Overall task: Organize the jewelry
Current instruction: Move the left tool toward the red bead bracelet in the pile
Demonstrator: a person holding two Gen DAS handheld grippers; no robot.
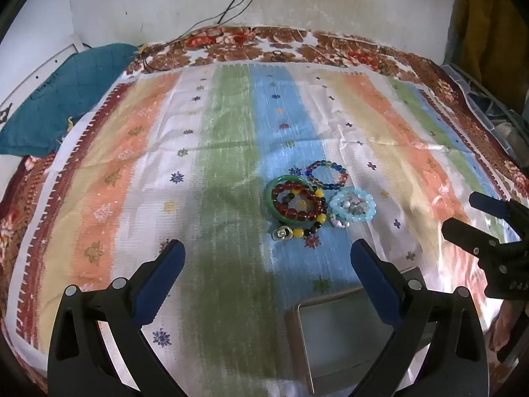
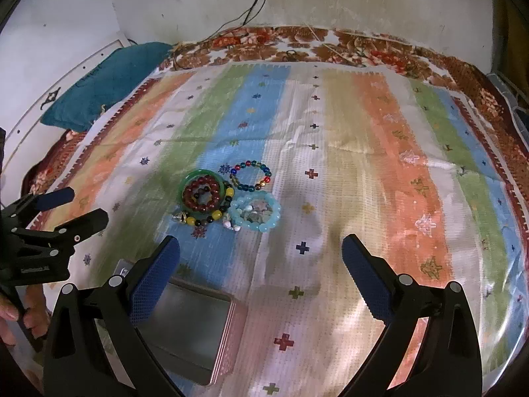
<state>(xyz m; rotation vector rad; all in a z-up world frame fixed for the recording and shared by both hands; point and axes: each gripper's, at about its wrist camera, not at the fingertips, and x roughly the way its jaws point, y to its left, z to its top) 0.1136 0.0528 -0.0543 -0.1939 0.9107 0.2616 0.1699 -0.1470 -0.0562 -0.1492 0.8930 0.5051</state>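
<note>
A cluster of bracelets lies on the striped cloth: a green bangle point(image 1: 273, 205) point(image 2: 182, 188) with a dark red bead bracelet point(image 1: 299, 215) point(image 2: 201, 193) on it, a multicolour bead bracelet point(image 1: 327, 174) point(image 2: 251, 175), a pale blue bead bracelet point(image 1: 353, 205) point(image 2: 256, 213) and a yellow-and-black bead string point(image 1: 297, 232) point(image 2: 205, 220). An open metal tin point(image 1: 334, 337) point(image 2: 191, 327) lies in front of them. My left gripper point(image 1: 267, 278) is open and empty above the cloth, short of the bracelets. My right gripper point(image 2: 261, 274) is open and empty, also short of them.
The striped cloth point(image 1: 148, 165) covers a floral bedspread point(image 1: 264, 46) against a white wall. A teal cushion point(image 1: 59, 99) lies at the far left. Black cables point(image 1: 238, 3) hang down the wall. Each gripper shows in the other's view, the right one point(image 1: 469, 218) and the left one point(image 2: 76, 208).
</note>
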